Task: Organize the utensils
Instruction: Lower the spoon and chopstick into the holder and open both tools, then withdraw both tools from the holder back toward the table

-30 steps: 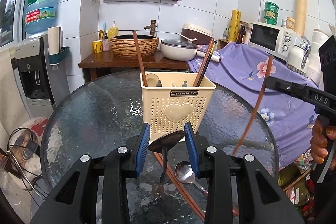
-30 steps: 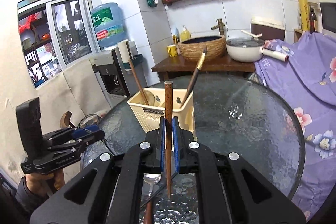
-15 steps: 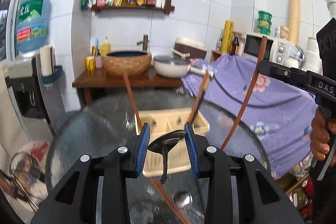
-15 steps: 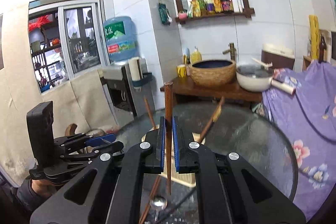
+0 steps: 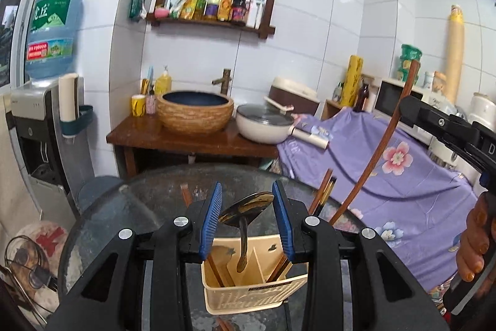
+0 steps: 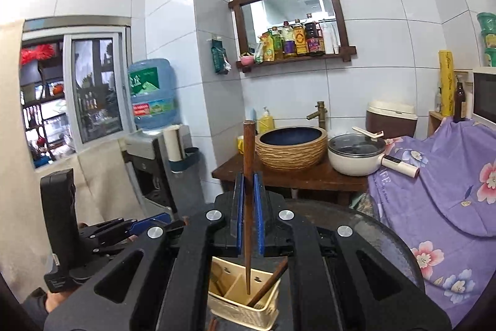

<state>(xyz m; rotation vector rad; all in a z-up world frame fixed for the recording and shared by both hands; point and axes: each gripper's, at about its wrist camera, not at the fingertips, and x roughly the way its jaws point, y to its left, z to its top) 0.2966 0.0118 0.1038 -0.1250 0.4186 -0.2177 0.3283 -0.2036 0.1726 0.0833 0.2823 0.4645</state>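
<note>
My left gripper (image 5: 247,194) is shut on the bowl of a dark spoon (image 5: 248,207), whose handle hangs down over the cream utensil holder (image 5: 254,293). The holder stands on the round glass table (image 5: 148,194) and has chopsticks (image 5: 322,197) in its right compartment and a brown stick on the left. My right gripper (image 6: 248,176) is shut on a brown chopstick (image 6: 249,138). That chopstick stands upright with its tip just above the holder (image 6: 241,309). In the left wrist view the right gripper (image 5: 440,126) holds it slanting at the right. The left gripper (image 6: 136,225) shows at the left.
Behind the table a wooden counter (image 5: 192,141) carries a woven basin (image 5: 195,114) and a white pot (image 5: 263,126). A purple floral cloth (image 5: 403,163) covers the right side. A water dispenser (image 5: 40,129) stands left, with a fan (image 5: 28,262) on the floor.
Both grippers have risen with the spoon and the chopstick still held. The holder has dropped low in both views and now sits under the fingers.
</note>
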